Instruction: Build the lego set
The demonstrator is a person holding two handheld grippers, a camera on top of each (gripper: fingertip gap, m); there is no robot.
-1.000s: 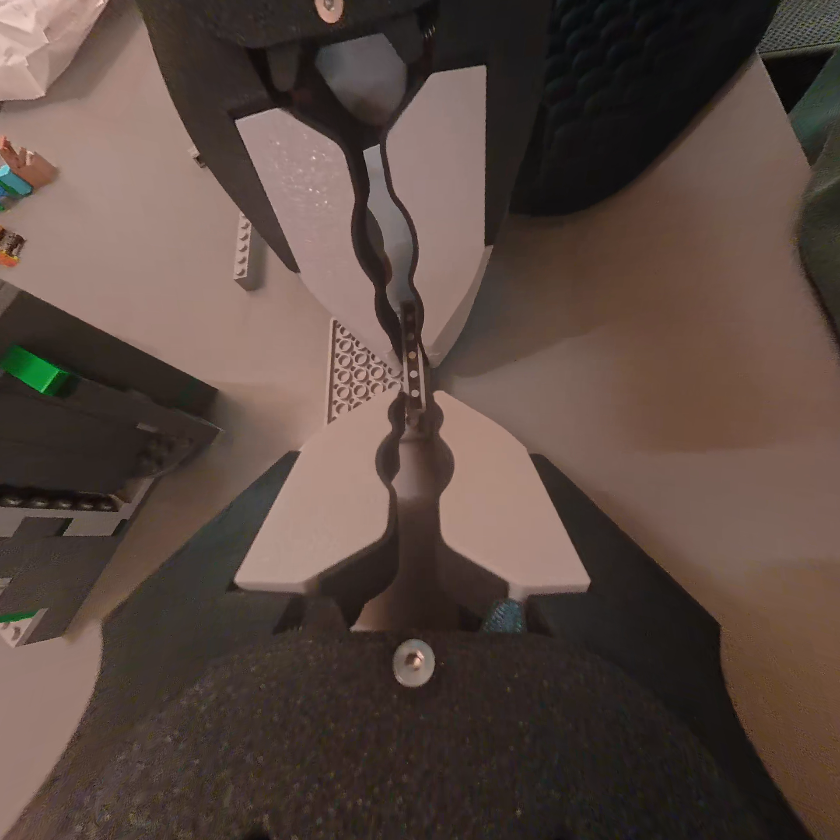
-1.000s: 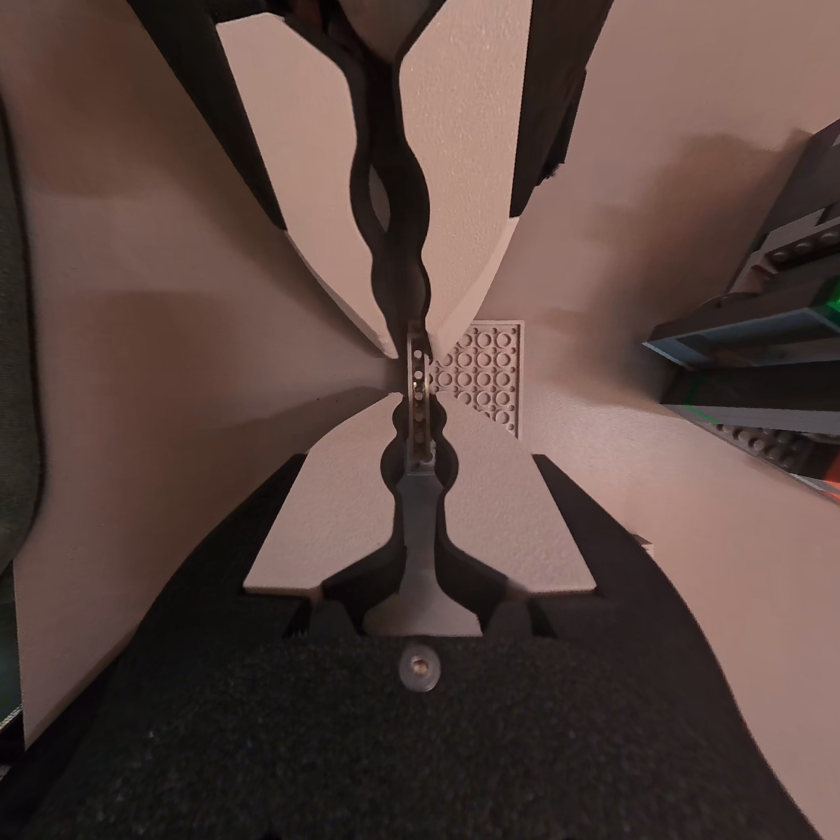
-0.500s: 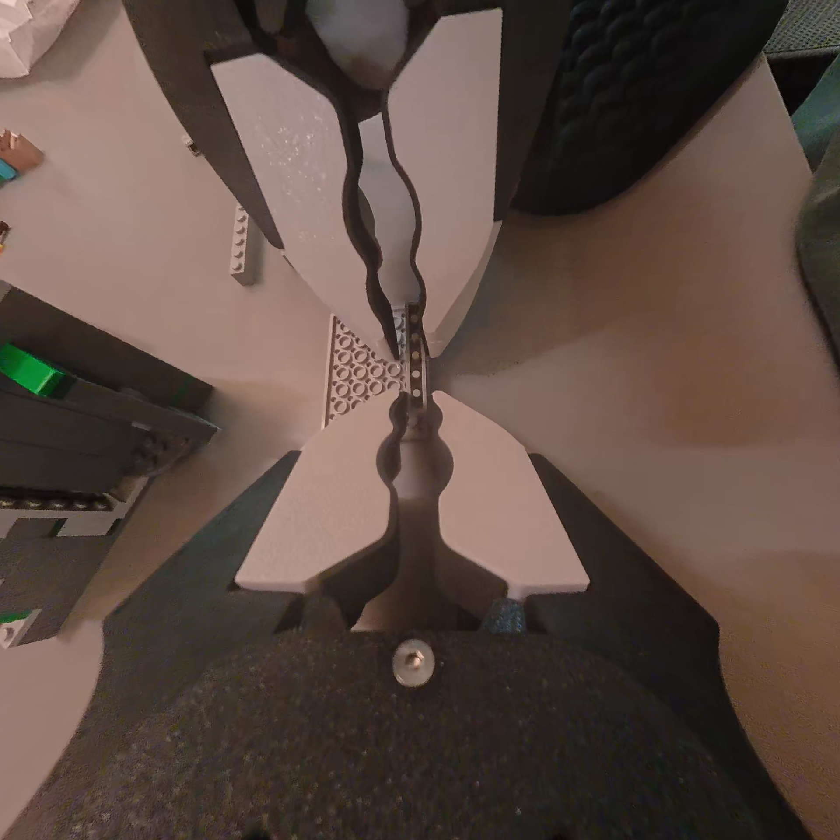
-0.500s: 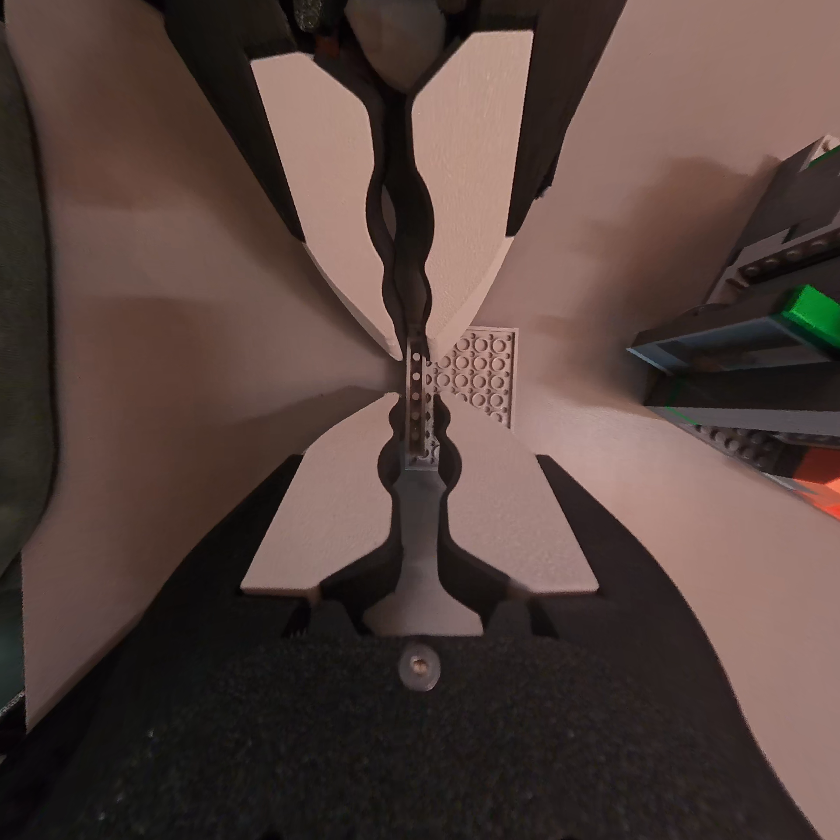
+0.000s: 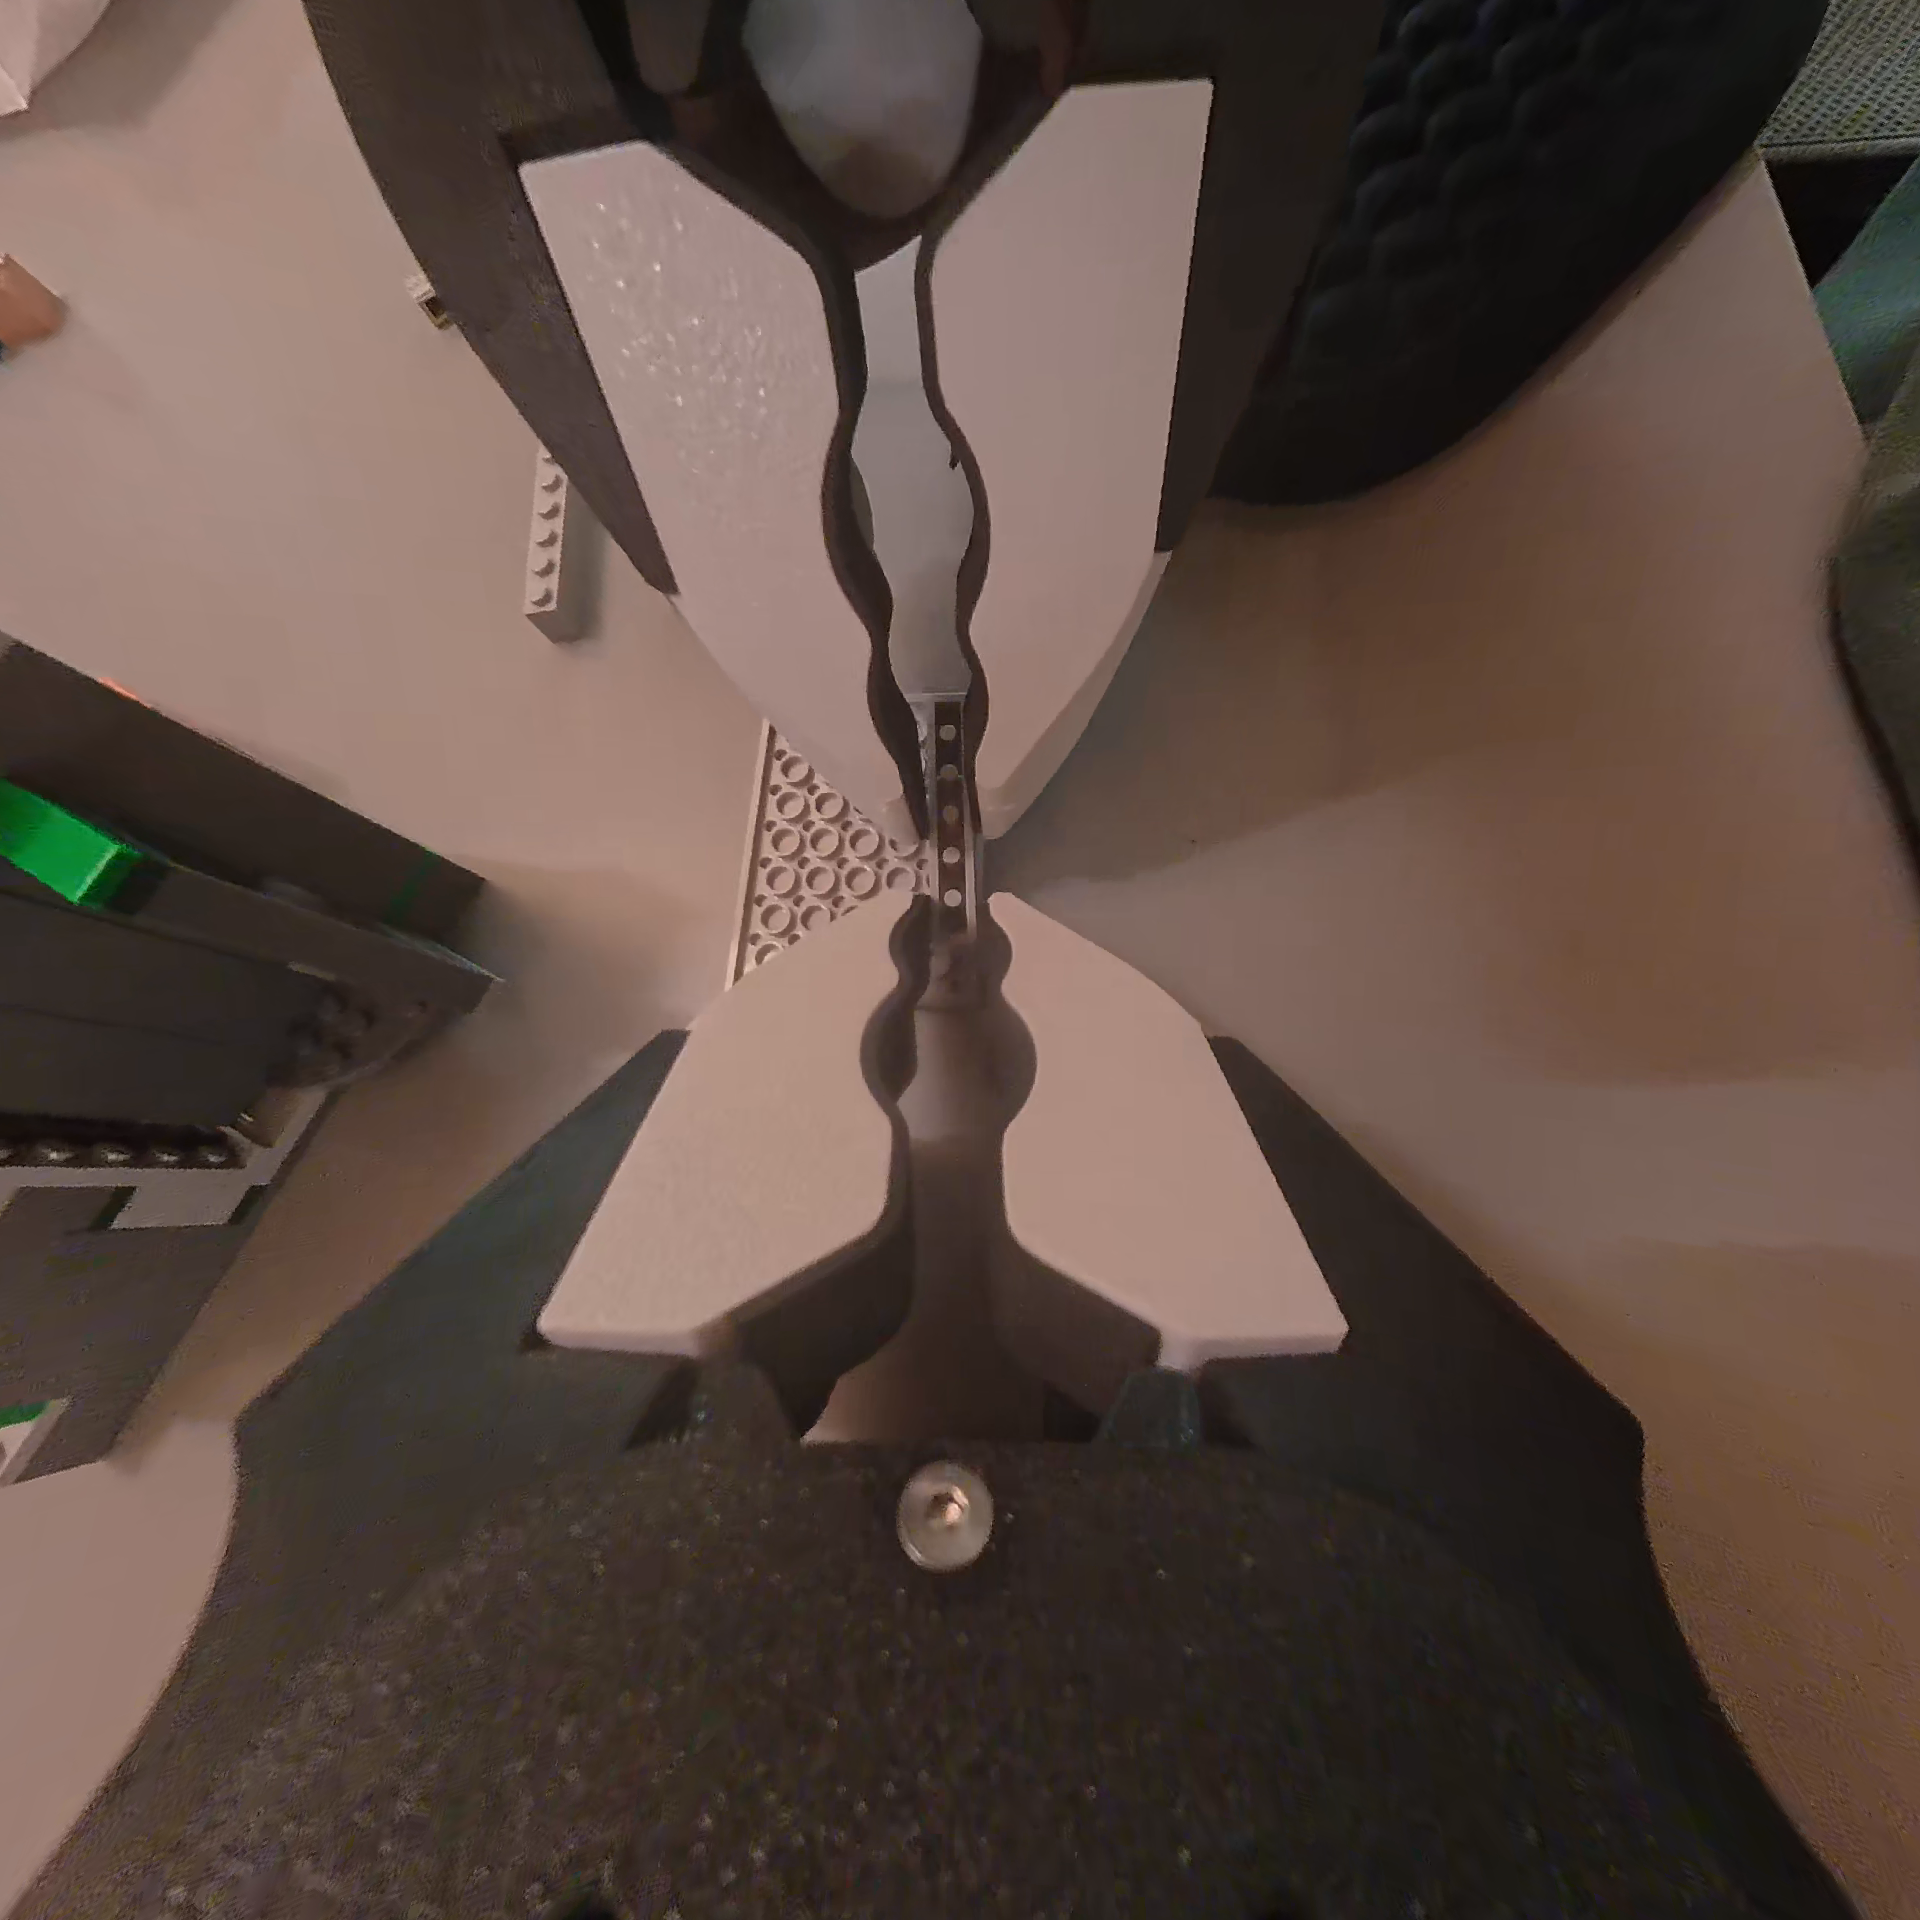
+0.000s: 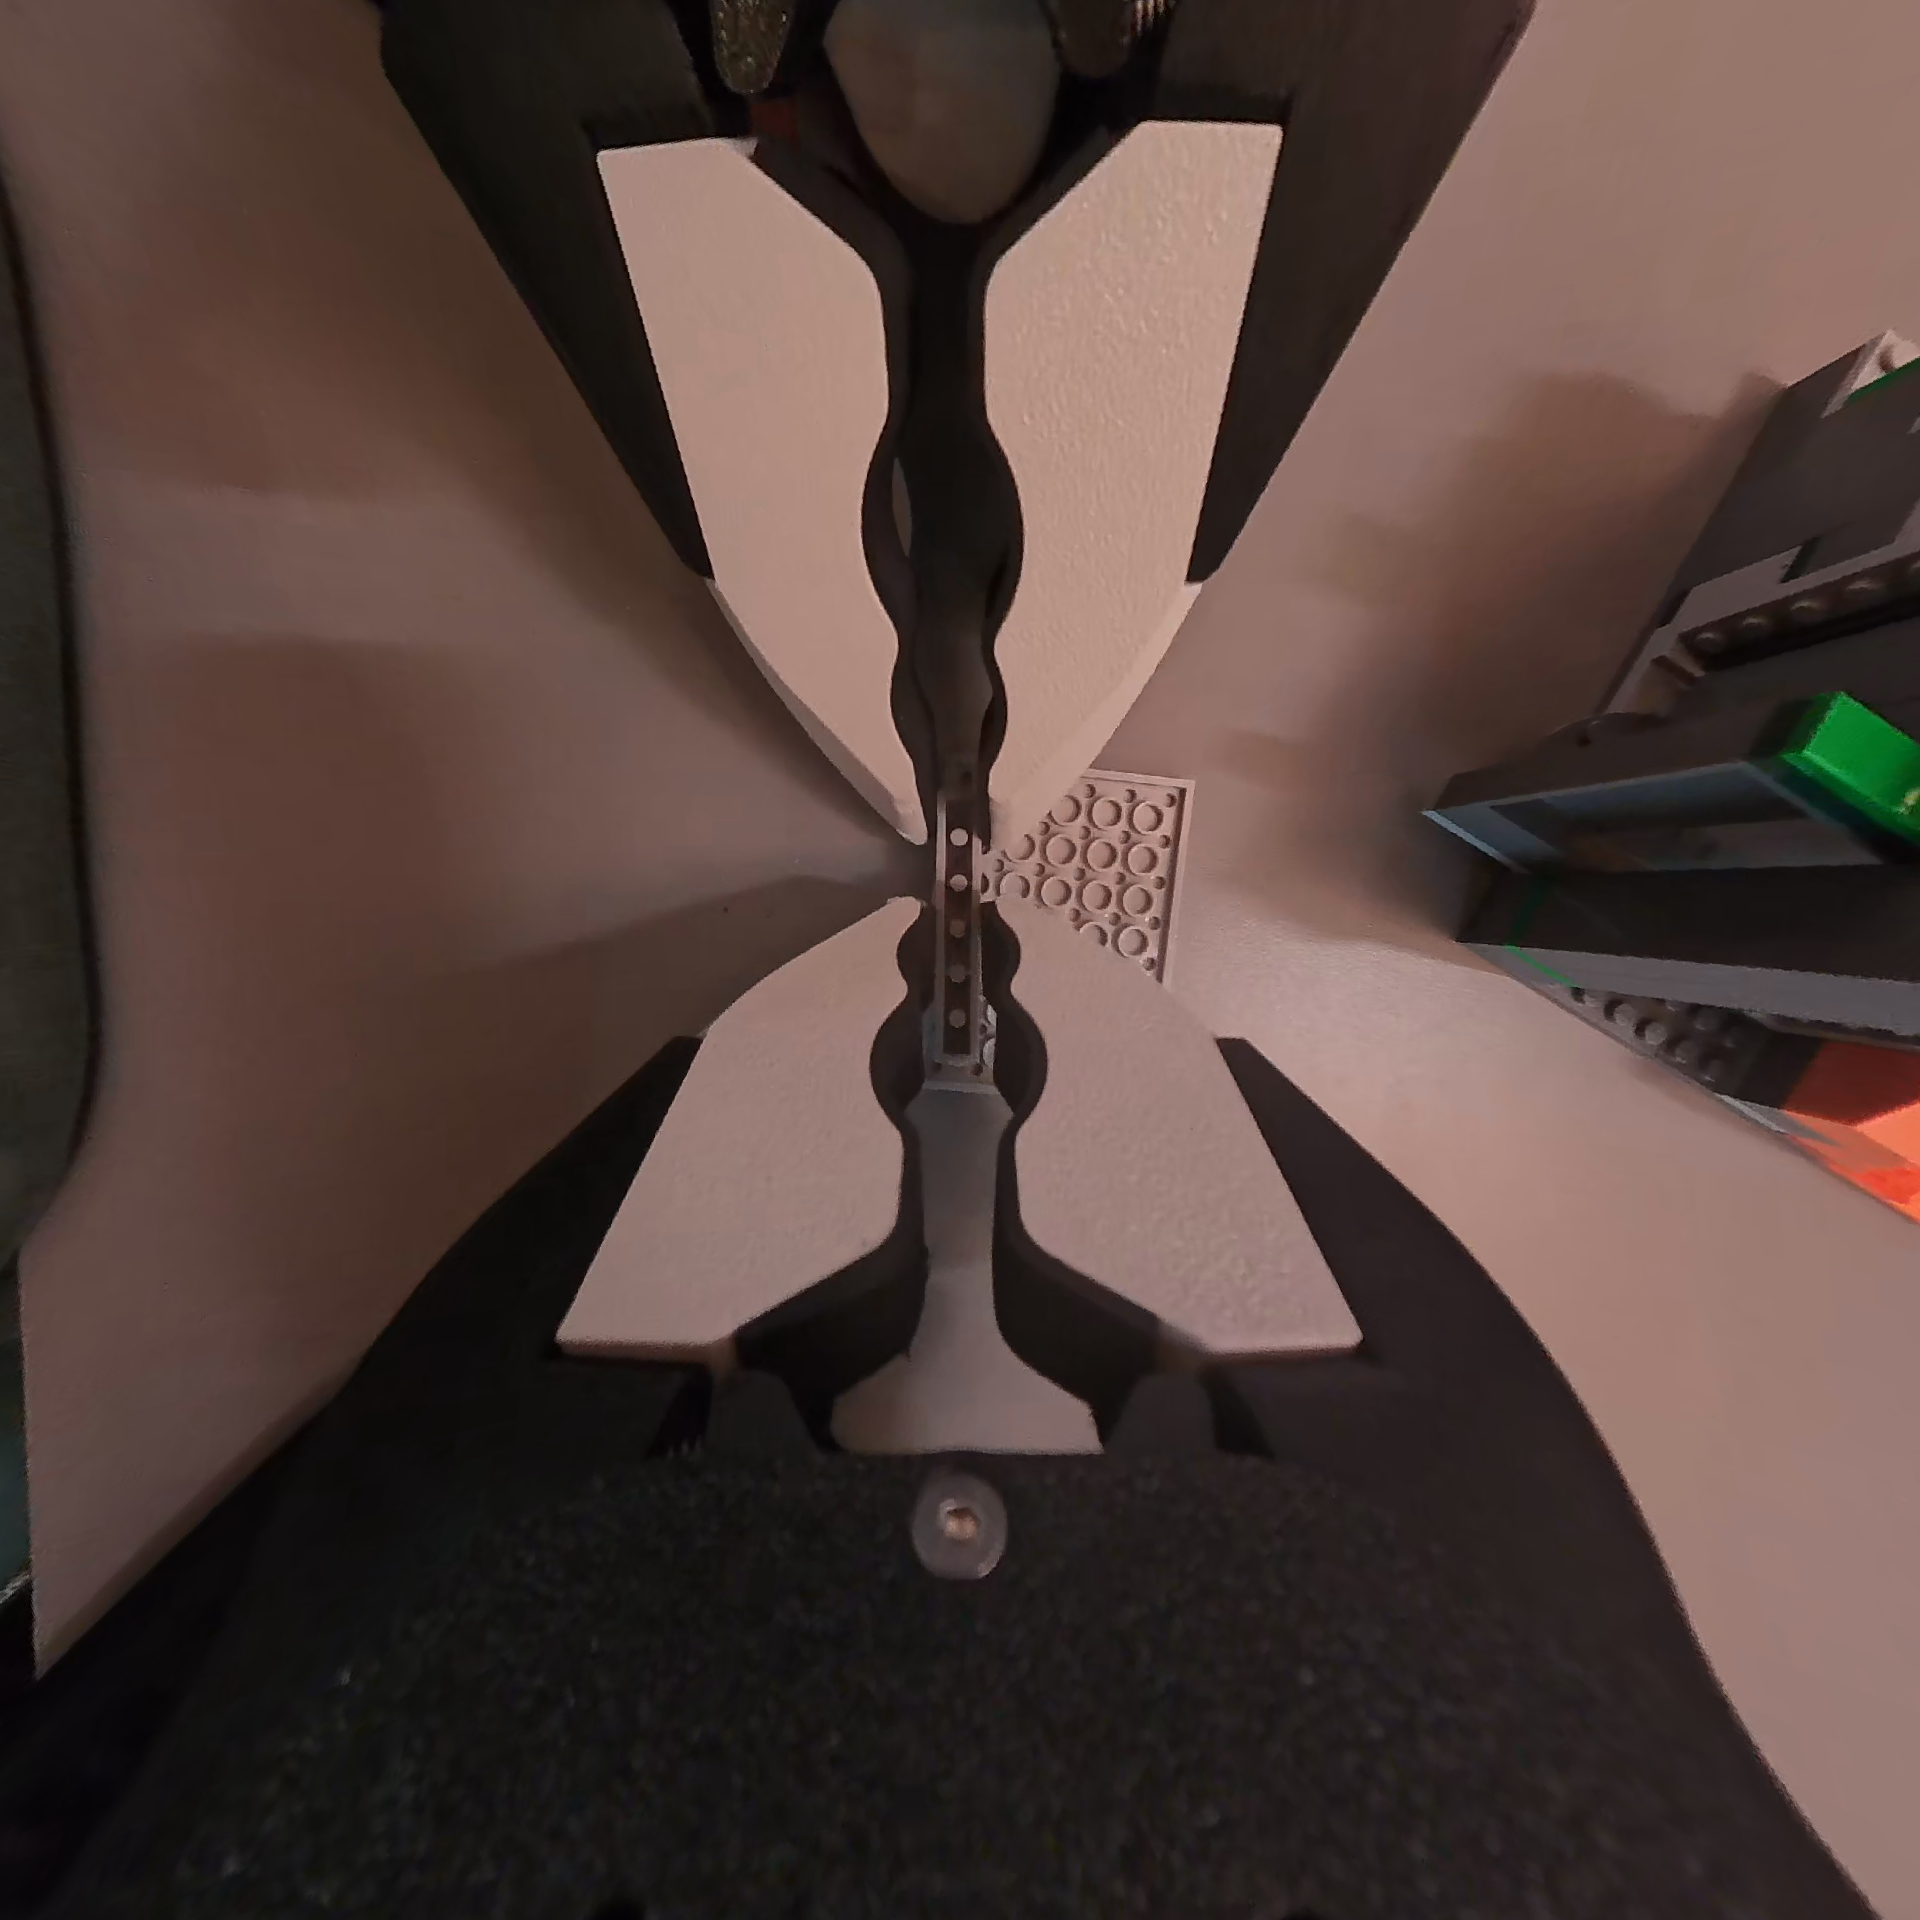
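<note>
Still clamped, both jaws on grey brick (image 5: 948, 821), right gripper (image 6: 961, 904) farther back

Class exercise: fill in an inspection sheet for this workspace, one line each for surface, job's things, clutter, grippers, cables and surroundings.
Surface: pale tabletop, dim warm light.
Job's things: narrow grey brick with a row of holes, held on edge between both grippers; grey plate lies underside up beneath.
Clutter: loose grey brick; dark brick build with green block.
Grippers: left gripper and right gripper each closed on opposite ends of the narrow brick.
Cables: nothing seen.
Surroundings: dark textured object at table edge.
</note>
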